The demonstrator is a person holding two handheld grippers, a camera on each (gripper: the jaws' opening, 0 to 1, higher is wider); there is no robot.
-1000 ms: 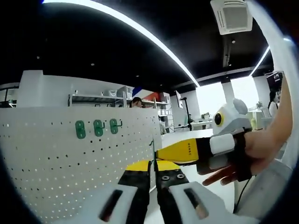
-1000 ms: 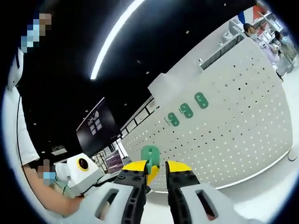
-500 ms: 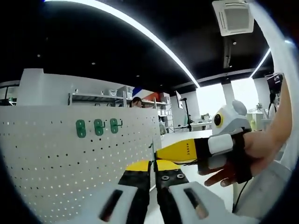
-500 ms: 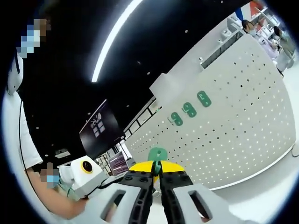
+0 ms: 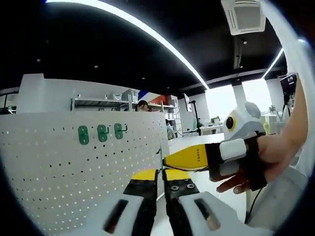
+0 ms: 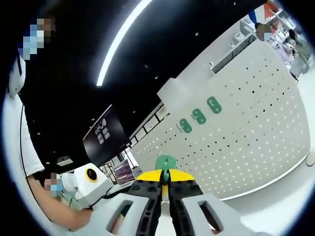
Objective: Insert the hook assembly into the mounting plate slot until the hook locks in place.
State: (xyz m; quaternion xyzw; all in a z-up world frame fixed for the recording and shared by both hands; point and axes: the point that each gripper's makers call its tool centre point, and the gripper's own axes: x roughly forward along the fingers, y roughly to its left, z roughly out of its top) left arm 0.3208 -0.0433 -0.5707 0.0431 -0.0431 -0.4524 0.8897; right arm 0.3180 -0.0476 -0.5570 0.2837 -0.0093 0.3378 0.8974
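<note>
My right tongs [image 6: 165, 180] are closed on a green hook [image 6: 165, 163], held up in front of the white pegboard [image 6: 246, 128], where three more green hooks [image 6: 199, 116] hang in a row. My left tongs [image 5: 160, 178] are shut with nothing between them, near the pegboard's edge beside the right tongs

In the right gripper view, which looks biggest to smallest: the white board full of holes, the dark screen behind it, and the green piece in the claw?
1. White pegboard, by far the largest.
2. Dark screen, though it stands farther off, so its real size is unsure.
3. Green hook piece pinched in the right claw; it looks similar in size to each green hook already on the board.
</note>
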